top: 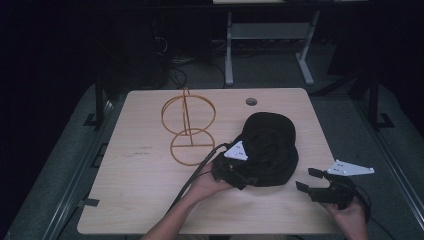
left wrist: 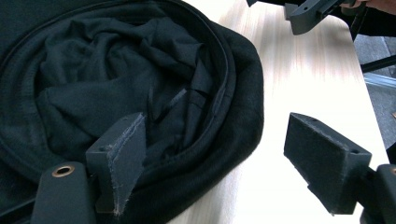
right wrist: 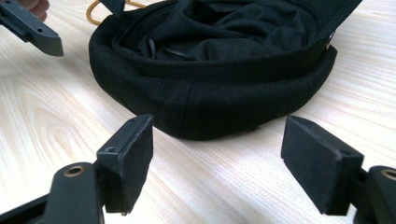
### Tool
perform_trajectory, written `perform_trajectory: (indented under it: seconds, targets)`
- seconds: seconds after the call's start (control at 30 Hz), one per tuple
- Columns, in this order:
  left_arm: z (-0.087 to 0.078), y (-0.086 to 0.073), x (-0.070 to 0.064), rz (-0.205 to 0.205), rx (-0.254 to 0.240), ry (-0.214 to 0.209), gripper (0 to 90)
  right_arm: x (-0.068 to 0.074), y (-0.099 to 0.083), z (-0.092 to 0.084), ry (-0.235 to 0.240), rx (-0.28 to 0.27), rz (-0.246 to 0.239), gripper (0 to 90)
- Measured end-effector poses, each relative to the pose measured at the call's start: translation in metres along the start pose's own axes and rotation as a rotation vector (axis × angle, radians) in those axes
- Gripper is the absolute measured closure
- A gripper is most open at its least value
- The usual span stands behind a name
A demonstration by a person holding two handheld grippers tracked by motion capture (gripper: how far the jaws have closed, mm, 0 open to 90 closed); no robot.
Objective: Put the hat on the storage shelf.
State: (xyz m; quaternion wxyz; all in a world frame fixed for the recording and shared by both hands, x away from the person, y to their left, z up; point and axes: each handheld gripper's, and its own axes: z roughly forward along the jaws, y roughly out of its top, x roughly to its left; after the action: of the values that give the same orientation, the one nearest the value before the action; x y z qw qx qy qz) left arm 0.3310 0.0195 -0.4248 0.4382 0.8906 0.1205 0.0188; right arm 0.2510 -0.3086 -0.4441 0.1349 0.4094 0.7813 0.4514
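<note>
Over the table, left gripper (top: 239, 172) jaws spread astride black hat (top: 270, 145) rim, right gripper (top: 310, 181) agape, hovering beside.

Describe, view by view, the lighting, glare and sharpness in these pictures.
High view: dim, the surroundings nearly black, the black hat losing detail against the lit table. Left gripper view: the table glares white past the hat's rim; the left claw stands open, slightly soft. Right gripper view: even light, crisp wood grain, the open right claw a little blurred up close.
</note>
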Motion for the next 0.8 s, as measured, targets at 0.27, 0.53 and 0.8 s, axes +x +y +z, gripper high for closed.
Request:
perform_trajectory:
  seconds: [0.27, 0.53, 0.8]
  targets:
    - [0.011, 0.0, 0.006, -0.003, 0.031, -0.014, 21.3, 0.0, 0.0, 0.0, 0.004, 0.0, 0.004, 24.6]
    - [0.024, -0.001, 0.008, -0.004, 0.095, -0.036, 22.1, 0.0, 0.0, 0.0, 0.006, -0.002, 0.004, 24.5]
    - [0.033, -0.003, 0.007, 0.02, 0.127, -0.039, 22.8, 0.0, 0.0, 0.0, 0.008, 0.0, 0.004, 24.5]
